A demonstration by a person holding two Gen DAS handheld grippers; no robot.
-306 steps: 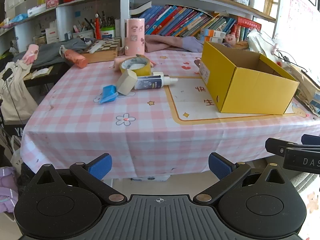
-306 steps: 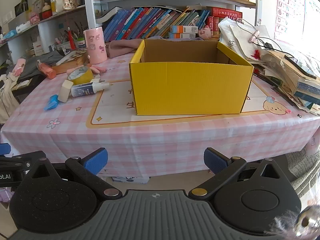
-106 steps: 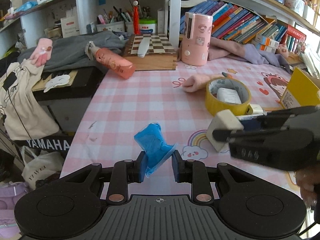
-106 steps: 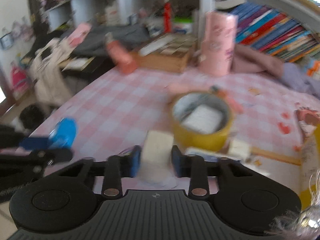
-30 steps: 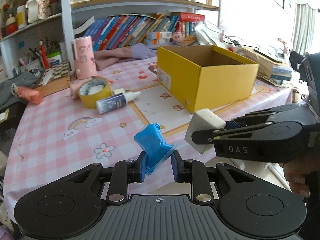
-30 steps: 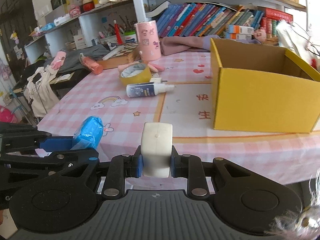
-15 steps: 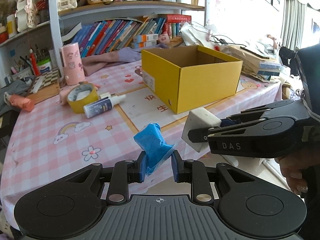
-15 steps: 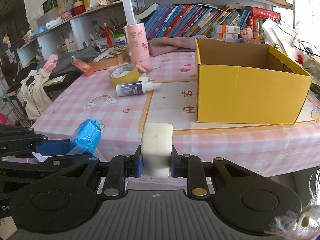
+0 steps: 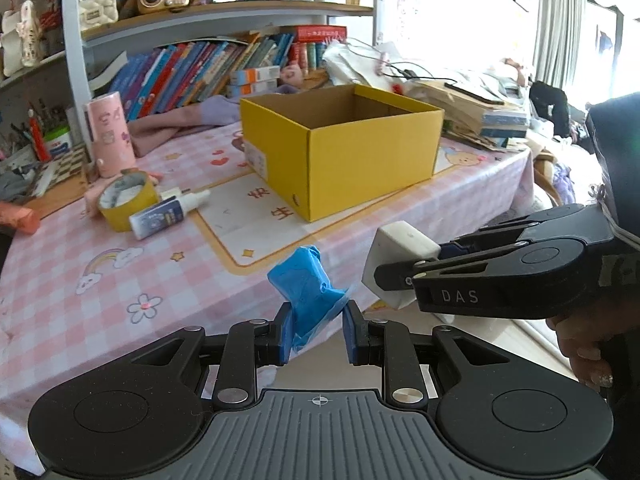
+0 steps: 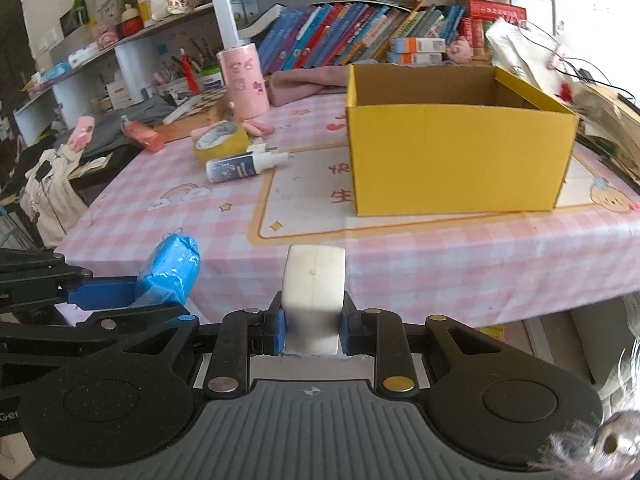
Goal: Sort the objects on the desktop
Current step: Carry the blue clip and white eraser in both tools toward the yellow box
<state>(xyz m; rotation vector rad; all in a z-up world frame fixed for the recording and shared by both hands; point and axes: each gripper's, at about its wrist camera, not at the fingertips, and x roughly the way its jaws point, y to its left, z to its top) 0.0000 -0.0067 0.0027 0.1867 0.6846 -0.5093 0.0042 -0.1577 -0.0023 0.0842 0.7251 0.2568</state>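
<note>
Both grippers were loaded and held off the near edge of the table (image 10: pixel 440 272), short of the yellow box (image 10: pixel 460 160), which serves here as the reference landmark. The left gripper (image 9: pixel 318 334) had its pads clamped on a crumpled blue packet (image 9: pixel 306 288). The right gripper (image 10: pixel 312 330) had its pads clamped on both side faces of a white block (image 10: pixel 314 292), which stood upright between them. In the left wrist view the white block (image 9: pixel 396 264) appeared just right of the blue packet, with the two items close but apart.

The yellow box stood open-topped on the table, nearer the right-hand end. From what was visible its interior looked empty, though the floor was largely hidden by the near wall. To the left of the box, and well apart from it, lay a roll of yellow tape (image 10: pixel 221 142) and a small white bottle (image 10: pixel 242 166) on its side, with a pink cylinder (image 10: pixel 244 80) behind them.

The step in hand was judged to be the carry of both items to the box. To do it well:

1. Raise each item above the near wall of the box before advancing, as both were held below the level of the rim.
2. Keep the grippers separated to avoid collision.
3. Enter one gripper at a time.
4. Release only when the item is over the open interior, clear of the rim.
5. Keep the grip on the blue packet firm; it looked soft and could slip.
</note>
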